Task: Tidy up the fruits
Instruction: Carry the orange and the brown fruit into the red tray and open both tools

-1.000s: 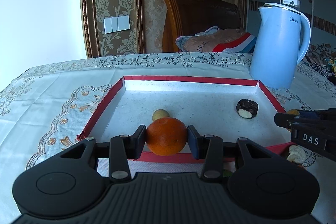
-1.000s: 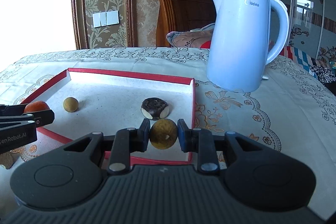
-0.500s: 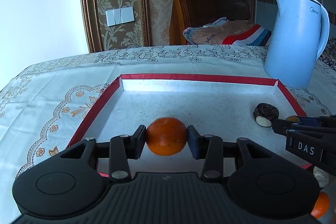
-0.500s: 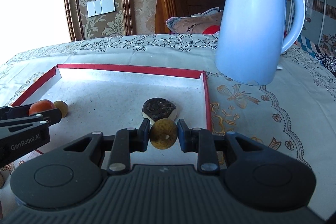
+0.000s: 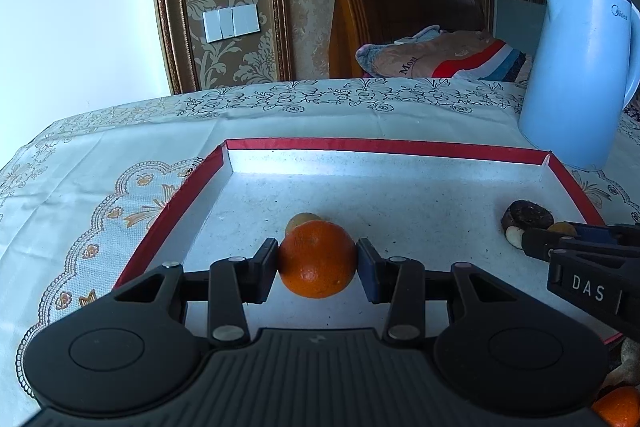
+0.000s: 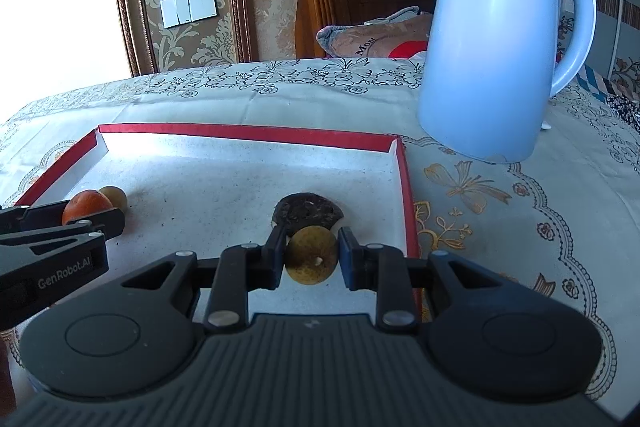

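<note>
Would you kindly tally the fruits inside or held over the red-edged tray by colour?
Orange: 1, the round orange fruit in the left gripper.
Yellow-brown: 2, one small round fruit in the right gripper, one small round fruit on the tray.
Dark brown: 1, a cut dark fruit.
Total: 4.

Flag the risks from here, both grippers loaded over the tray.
1. The orange in the left gripper sits right in front of a small yellow-brown fruit; releasing could knock it.
2. The right gripper holds its small brownish fruit against the dark fruit; it may bump it.
</note>
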`<action>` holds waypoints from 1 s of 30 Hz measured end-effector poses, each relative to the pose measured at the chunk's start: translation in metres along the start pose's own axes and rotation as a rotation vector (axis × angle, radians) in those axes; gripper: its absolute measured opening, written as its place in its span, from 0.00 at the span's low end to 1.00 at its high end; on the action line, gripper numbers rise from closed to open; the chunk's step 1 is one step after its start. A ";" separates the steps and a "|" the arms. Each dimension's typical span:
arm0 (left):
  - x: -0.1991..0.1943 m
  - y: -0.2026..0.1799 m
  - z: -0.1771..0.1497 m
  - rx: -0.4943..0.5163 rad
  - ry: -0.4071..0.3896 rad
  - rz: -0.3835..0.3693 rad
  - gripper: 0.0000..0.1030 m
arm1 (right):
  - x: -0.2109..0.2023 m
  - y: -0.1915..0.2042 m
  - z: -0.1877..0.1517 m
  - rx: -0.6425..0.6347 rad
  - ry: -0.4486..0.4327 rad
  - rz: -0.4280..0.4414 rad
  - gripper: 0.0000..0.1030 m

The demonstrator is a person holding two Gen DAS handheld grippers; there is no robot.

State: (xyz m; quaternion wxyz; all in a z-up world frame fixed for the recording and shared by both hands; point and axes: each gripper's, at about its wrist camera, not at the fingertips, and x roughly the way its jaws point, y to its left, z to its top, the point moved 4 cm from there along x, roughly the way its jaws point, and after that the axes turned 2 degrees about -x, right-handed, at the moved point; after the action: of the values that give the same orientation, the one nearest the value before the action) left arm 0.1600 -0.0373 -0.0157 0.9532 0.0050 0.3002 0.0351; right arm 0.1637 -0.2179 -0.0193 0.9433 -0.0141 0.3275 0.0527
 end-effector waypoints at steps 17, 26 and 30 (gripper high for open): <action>0.005 0.007 -0.002 -0.038 0.027 -0.010 0.41 | -0.001 -0.001 0.000 0.004 -0.006 0.001 0.26; 0.005 0.011 -0.001 -0.060 0.016 0.001 0.52 | -0.001 -0.001 0.000 0.012 -0.007 0.005 0.43; 0.004 0.011 -0.002 -0.058 0.014 0.001 0.53 | -0.003 -0.003 0.001 0.021 -0.016 0.000 0.59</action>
State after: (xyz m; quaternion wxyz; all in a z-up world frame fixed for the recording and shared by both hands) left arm 0.1617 -0.0261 -0.0192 0.9508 -0.0230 0.3059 0.0441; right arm 0.1619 -0.2211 -0.0169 0.9460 -0.0040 0.3204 0.0494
